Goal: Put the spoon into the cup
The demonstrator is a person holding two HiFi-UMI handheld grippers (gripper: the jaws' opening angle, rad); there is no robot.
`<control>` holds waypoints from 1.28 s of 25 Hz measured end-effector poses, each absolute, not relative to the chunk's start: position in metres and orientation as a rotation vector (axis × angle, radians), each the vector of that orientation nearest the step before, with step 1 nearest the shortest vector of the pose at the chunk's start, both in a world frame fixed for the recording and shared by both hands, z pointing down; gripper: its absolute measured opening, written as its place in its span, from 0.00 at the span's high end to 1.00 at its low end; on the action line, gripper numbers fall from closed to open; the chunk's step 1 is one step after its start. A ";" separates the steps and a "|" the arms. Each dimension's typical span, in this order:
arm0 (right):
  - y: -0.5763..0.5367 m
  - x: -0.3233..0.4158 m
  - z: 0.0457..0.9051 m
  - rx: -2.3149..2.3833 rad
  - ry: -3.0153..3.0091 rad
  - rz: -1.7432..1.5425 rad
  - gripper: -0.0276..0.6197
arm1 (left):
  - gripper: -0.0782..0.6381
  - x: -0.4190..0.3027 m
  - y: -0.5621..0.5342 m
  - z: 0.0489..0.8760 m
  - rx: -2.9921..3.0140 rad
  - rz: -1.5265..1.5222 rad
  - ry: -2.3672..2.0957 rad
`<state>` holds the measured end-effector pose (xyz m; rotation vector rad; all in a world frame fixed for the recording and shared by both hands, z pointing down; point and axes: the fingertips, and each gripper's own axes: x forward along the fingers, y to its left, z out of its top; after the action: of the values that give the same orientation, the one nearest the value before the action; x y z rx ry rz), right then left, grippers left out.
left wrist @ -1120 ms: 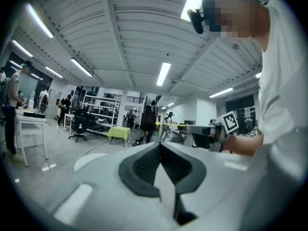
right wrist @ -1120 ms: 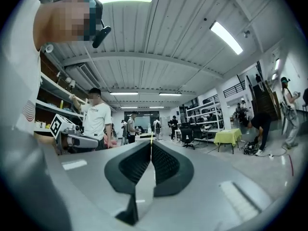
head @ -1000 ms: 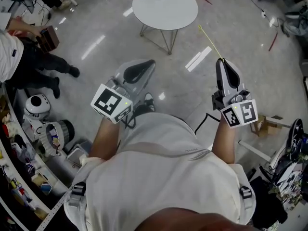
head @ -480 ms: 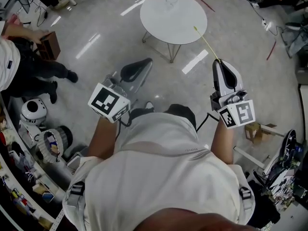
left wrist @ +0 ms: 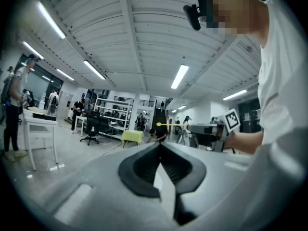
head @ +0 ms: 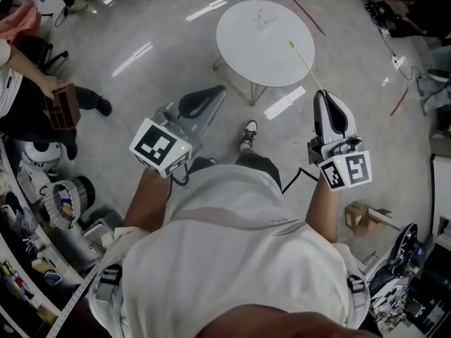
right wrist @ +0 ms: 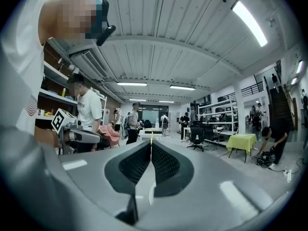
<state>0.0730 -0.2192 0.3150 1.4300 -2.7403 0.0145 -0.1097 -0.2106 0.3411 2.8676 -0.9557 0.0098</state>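
A clear cup [head: 264, 18] stands on a round white table [head: 243, 44] ahead on the floor. A thin yellow spoon [head: 306, 67] sticks forward out of my right gripper [head: 325, 94], which is shut on its handle; its far end hangs over the table's right edge in the head view. In the right gripper view the spoon [right wrist: 151, 139] shows edge-on between the closed pads. My left gripper [head: 218, 90] is held level, shut with nothing in it [left wrist: 160, 143]. From the left gripper view I see the spoon [left wrist: 168, 124] and the right gripper [left wrist: 207, 129] side-on.
A person holding a brown box [head: 60, 104] stands at the left. Cluttered shelves and a white round robot head [head: 35, 162] line the left edge. Cables and bags [head: 394, 20] lie at the right. A yellow-covered table [right wrist: 243, 141] and office chairs stand farther off.
The round table has slid rightward and grown in the head view as I walk toward it. Both grippers keep their pose. The person with the box has shifted along the left edge.
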 end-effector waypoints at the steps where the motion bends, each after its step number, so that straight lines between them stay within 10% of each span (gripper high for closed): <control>1: -0.232 0.078 0.315 1.425 -2.749 0.018 0.94 | 0.89 -0.107 -0.220 0.340 2.868 0.013 -0.973; 19: -0.480 0.218 0.365 1.278 -2.667 0.190 0.94 | 0.89 0.021 -0.419 0.335 2.751 0.066 -1.205; 32: -0.606 0.134 0.504 0.934 -2.135 -0.075 0.94 | 0.89 -0.038 -0.508 0.390 2.627 0.088 -1.174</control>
<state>0.1345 -0.6060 0.5043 0.9335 -2.1353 -0.0746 -0.0383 -0.5084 0.3901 2.6275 -1.1745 0.0879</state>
